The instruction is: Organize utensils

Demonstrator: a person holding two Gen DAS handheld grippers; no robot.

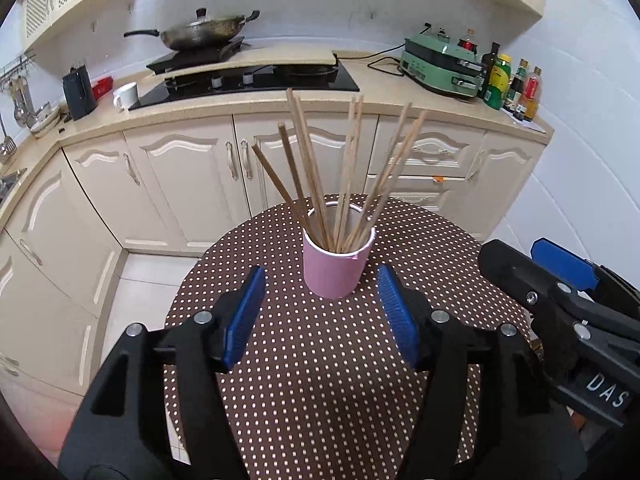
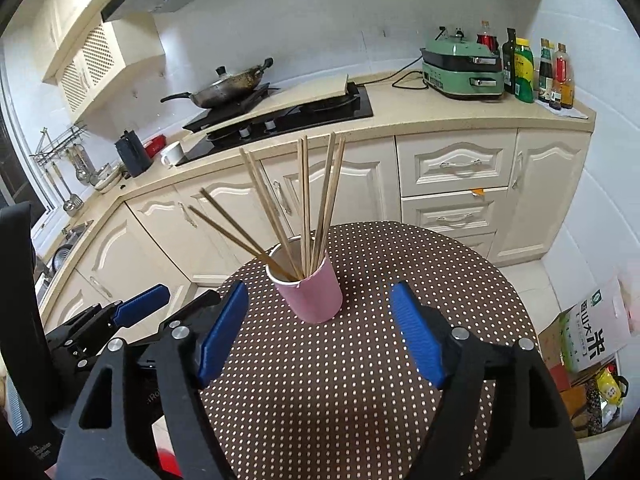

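Table (image 1: 320, 360) in dotted cloth lies under both my jaws; ahead of them stands the pink cup (image 1: 336, 268), chopsticks (image 1: 344, 176) upright inside. My left gripper (image 1: 320, 312) and right gripper (image 2: 320, 332) gape wide, holding nothing. Sorting looks finished; next I'd find any stray utensil.

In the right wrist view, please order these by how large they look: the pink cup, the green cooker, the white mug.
1. pink cup, though it is nearest the camera
2. green cooker, looks only slightly smaller
3. white mug
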